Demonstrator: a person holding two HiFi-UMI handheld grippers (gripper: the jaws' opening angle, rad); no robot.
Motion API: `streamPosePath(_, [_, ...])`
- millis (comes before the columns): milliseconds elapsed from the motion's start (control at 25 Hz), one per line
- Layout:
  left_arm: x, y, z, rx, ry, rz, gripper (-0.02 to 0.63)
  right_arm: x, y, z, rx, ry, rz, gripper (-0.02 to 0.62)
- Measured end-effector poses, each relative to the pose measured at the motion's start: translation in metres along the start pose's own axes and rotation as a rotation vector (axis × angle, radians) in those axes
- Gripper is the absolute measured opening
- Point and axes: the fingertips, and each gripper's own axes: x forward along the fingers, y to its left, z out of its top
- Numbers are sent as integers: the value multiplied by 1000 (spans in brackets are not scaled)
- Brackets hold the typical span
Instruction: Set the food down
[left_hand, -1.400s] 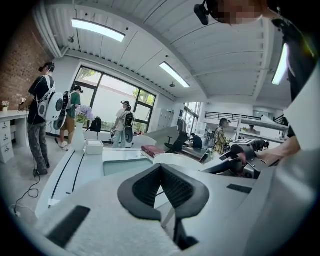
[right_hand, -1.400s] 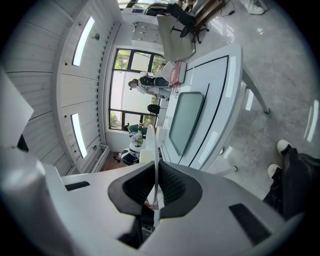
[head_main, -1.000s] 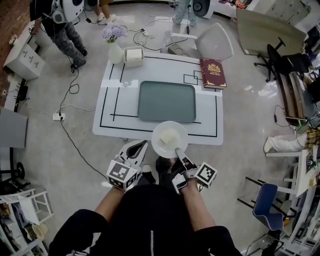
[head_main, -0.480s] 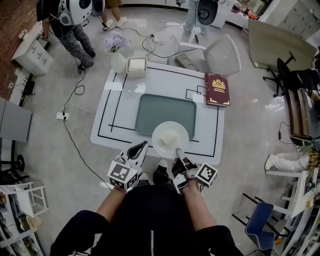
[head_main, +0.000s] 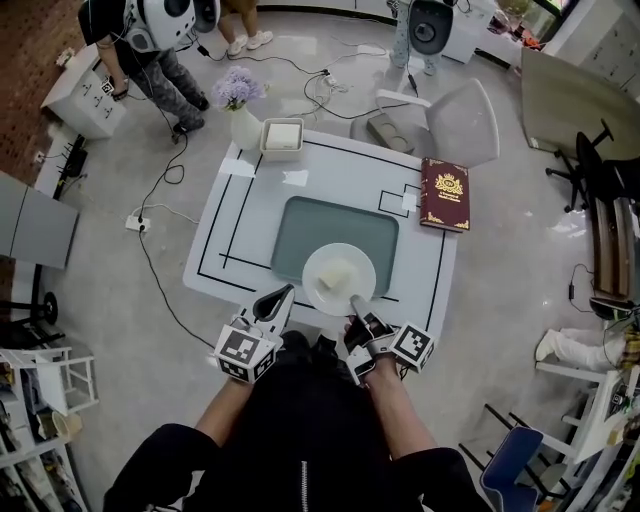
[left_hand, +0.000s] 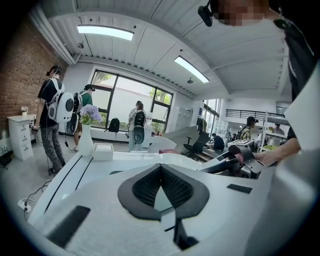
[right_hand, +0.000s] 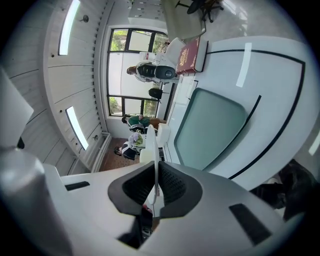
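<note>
Landmark: grey-green tray (head_main: 335, 225), lying flat at the middle of the white tabletop (head_main: 260, 200), inside the black lines marked on it.

Food: a pale block (head_main: 340, 271) sitting at the middle of a round white plate (head_main: 318, 288).

Plate position: over the near edge of the tray, partly overlapping the tray and partly the strip of tabletop on the person's side of it. The head view does not show whether it is touching either of them.

Right hand-held gripper (head_main: 353, 299): on the person's side of the tray, jaws narrow and clamped on the near rim of the plate. Its own view shows the rim edge-on between the dark pads (right_hand: 170, 182).

Left hand-held gripper (head_main: 283, 293): near the tray's near-left corner, just beside the plate and apart from it. Jaws are together at the tips and nothing is between them.

Book: dark red (head_main: 445, 194), lying flat to the right of the tray.

Box: small and white (head_main: 283, 134), beyond the tray's far-left corner.

Vase: white, with purple flowers (head_main: 245, 125), just left of the box, further from the tray.

Chair: white (head_main: 460, 122), on the floor beyond the tray's far-right corner.

People: standing well beyond the tray, at the far side of the room.
</note>
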Motion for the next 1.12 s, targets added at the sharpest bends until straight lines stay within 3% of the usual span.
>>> streamPosePath(280, [18, 20, 8, -12, 10, 22, 5, 30, -3, 15, 26, 24, 2, 21])
streamPosePath(640, [56, 65, 28, -5, 17, -30, 5, 77, 2, 42, 30, -28, -22, 21])
streamPosePath(1120, [95, 110, 33, -19, 53, -108, 5, 117, -48, 55, 60, -65, -144, 21])
